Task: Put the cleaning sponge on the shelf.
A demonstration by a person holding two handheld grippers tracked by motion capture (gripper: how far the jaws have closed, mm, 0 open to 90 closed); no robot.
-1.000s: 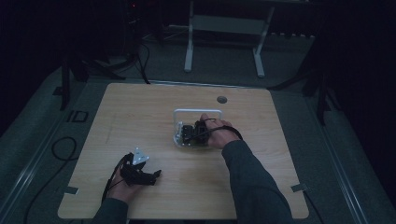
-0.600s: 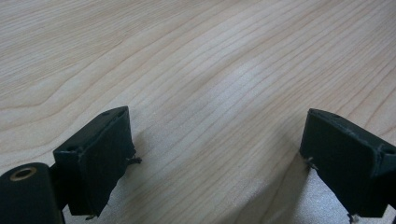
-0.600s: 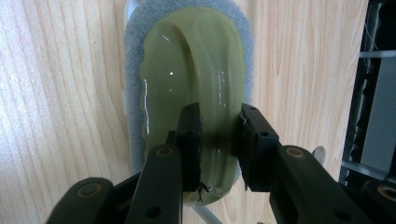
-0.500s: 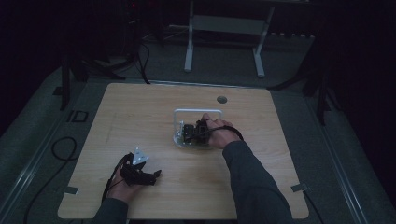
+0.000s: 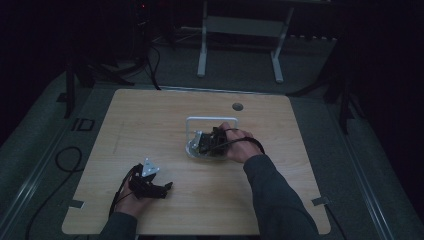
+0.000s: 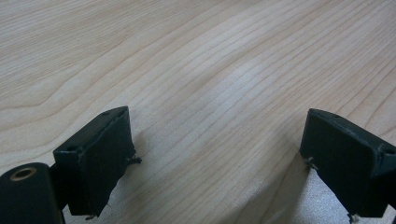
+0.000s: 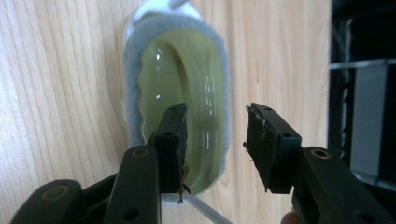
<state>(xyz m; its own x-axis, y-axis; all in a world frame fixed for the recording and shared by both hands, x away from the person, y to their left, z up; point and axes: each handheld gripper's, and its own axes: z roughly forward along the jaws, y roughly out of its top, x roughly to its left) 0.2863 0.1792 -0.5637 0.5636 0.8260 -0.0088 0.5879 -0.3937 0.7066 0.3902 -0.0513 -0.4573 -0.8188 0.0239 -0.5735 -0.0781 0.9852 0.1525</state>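
– So, what sits at the middle of the table?

– At the centre of the pale wooden table (image 5: 150, 120) is a white-framed holder (image 5: 210, 120). The right gripper view shows an oval dish (image 7: 187, 84) with a grey fuzzy rim and a glossy yellow-green inside.

– Where is the right gripper?

– Held in the person's right hand (image 5: 242, 145), the right gripper (image 7: 215, 135) hangs directly over that dish. Its jaws are parted, grasping nothing, one jaw over the glossy inside and the other past the rim.

– And the left?

– Well apart, near the table's front left edge, the left gripper (image 5: 152, 187) rests low. Its jaws are spread wide over bare wood.
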